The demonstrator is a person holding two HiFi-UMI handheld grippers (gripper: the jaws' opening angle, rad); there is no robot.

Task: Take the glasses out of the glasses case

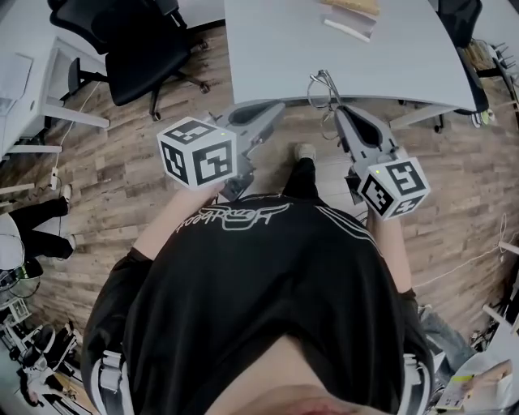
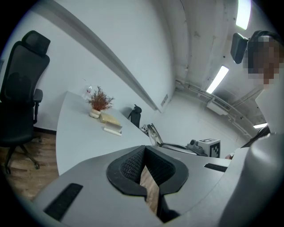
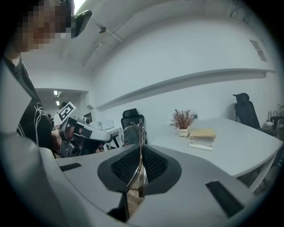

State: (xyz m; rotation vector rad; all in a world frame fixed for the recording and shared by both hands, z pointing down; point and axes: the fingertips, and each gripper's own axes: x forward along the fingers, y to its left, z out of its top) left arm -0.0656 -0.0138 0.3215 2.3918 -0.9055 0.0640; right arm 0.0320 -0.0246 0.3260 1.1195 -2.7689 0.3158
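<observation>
In my right gripper hang thin metal-framed glasses, in the air just before the grey table's near edge. In the right gripper view its jaws are shut on one temple arm, and the lens rims stand above the pads. My left gripper hovers a little to the left, jaws together and holding nothing; it sees the glasses and the right gripper. A beige box, possibly the case, lies at the table's far side with a white flat piece.
A small potted plant stands near the beige box. A black office chair is on the wooden floor to the left of the table, another beyond the glasses. A white desk is at far left.
</observation>
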